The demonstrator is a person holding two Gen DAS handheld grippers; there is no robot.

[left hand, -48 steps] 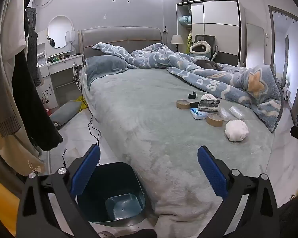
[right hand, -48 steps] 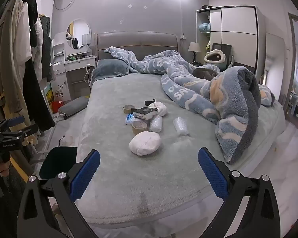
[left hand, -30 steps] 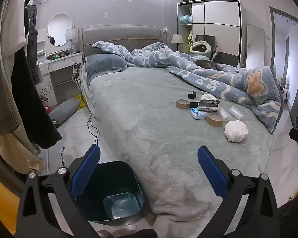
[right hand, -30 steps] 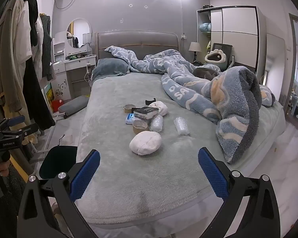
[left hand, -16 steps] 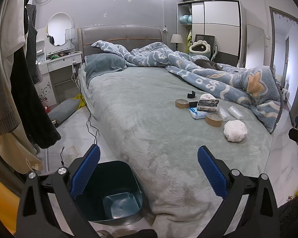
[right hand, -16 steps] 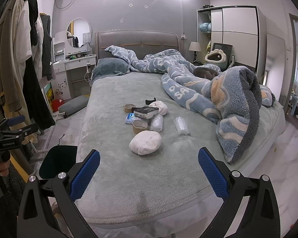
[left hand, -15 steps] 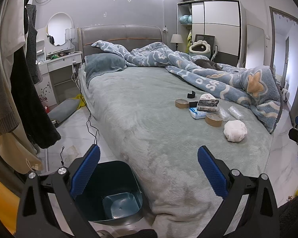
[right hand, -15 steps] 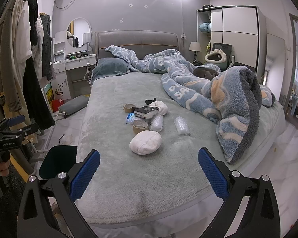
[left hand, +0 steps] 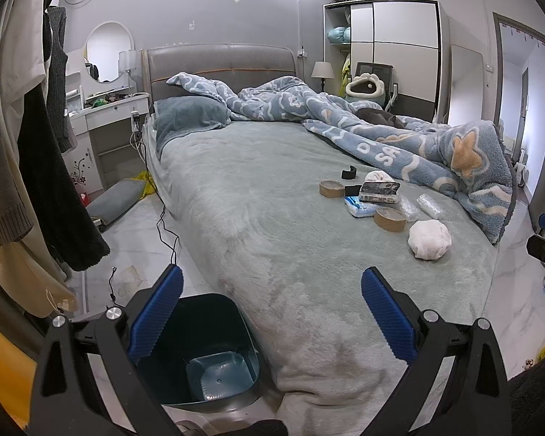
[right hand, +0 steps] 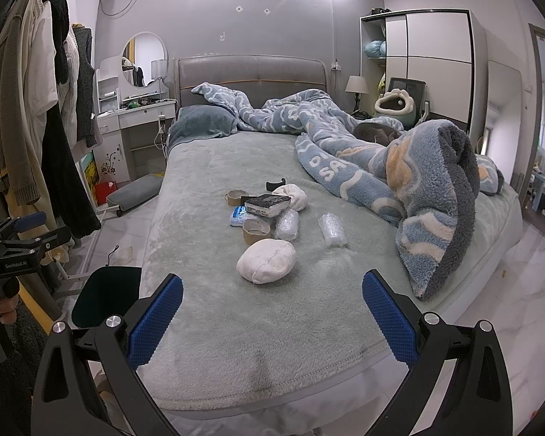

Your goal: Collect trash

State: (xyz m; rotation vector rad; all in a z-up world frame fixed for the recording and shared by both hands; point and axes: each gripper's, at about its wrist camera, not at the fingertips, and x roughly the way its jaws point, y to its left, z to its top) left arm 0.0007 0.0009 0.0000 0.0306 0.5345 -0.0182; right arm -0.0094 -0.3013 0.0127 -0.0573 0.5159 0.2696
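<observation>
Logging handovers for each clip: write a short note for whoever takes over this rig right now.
Left gripper: open, empty, over the bed's near corner by the bin.
Right gripper: open, empty, facing the pile.
On the bed: white wad, two tape rolls, two bubble-wrap rolls, a book and a tissue pack.
Done: nothing; the bin looks empty.
Left: pick up the trash and bin it.

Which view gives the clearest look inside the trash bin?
The left wrist view: the trash bin sits just below the left gripper, and its opening and bare bottom show. In the right wrist view the bin stands beside the bed, only a dark shape with its inside unreadable.
</observation>
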